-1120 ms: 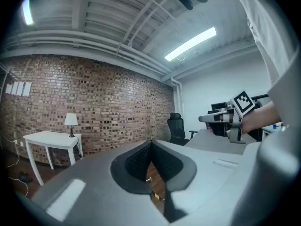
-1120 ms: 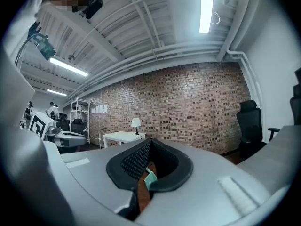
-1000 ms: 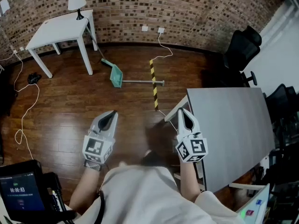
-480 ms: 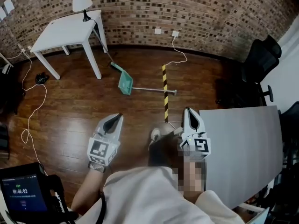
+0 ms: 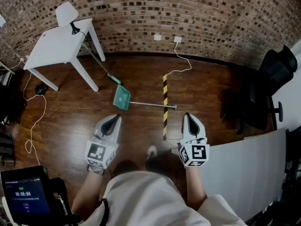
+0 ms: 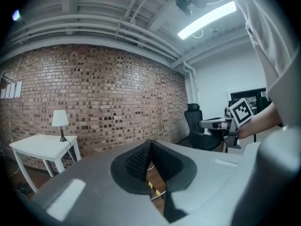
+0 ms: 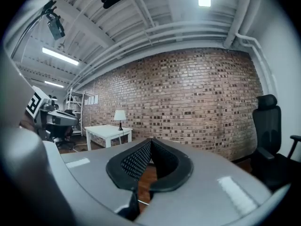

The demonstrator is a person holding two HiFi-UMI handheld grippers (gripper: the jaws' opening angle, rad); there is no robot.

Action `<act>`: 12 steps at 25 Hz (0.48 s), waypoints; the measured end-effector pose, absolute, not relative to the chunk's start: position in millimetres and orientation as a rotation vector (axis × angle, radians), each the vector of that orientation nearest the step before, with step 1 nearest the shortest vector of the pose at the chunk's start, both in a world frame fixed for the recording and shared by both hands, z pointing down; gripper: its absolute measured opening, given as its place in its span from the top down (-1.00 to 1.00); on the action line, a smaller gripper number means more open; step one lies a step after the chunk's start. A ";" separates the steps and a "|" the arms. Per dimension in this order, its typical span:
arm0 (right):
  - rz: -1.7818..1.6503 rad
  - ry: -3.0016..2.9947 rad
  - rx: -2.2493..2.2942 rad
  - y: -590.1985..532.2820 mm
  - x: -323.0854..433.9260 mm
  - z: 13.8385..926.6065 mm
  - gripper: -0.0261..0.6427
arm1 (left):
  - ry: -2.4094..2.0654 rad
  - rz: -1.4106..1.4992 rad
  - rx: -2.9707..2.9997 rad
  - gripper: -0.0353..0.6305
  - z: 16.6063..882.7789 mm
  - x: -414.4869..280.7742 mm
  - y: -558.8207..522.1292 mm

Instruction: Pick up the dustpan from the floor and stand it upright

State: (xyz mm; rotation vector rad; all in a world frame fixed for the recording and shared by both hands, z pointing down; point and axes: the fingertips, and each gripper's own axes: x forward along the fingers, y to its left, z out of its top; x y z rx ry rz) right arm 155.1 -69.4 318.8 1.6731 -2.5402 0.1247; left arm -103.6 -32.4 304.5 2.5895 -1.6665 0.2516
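Observation:
A teal dustpan lies flat on the wooden floor, its long metal handle stretching to the right. My left gripper hovers just below and left of the pan, jaws shut and empty. My right gripper is held level on the right, below the handle's end, also shut with nothing in it. Both point toward the brick wall. In the left gripper view the jaws meet at the tips, and a bit of the handle shows through the gap beneath them. The right gripper view shows its jaws closed too.
A broom leans from the white table down to the floor beside the dustpan. A yellow-black striped strip crosses the handle. A grey desk sits at right, a black chair beyond it. Cables trail at left.
Both grippers and the person have moved forward toward the brick wall. The dustpan now lies much closer, just ahead of the left gripper; the grey desk has slid back to the right.

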 end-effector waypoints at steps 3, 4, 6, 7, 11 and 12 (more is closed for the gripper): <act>0.134 -2.481 1.708 -91.3 170.5 324.2 0.88 | -1.633 0.307 2.553 0.89 318.6 -105.5 -56.5; 0.145 -2.469 1.719 -98.6 174.5 325.4 0.88 | -1.626 0.311 2.546 0.89 321.1 -106.7 -65.4; 0.158 -2.451 1.751 -113.2 182.2 327.1 0.88 | -1.608 0.317 2.558 0.89 322.6 -105.3 -84.8; 0.158 -2.441 1.766 -117.9 185.6 326.9 0.88 | -1.594 0.320 2.573 0.89 322.5 -102.5 -92.4; 0.193 -2.405 1.837 -126.6 194.2 327.7 0.88 | -1.547 0.321 2.626 0.89 318.4 -94.0 -115.3; 0.211 -2.401 1.846 -129.1 192.5 328.6 0.88 | -1.541 0.313 2.629 0.89 316.8 -94.4 -121.2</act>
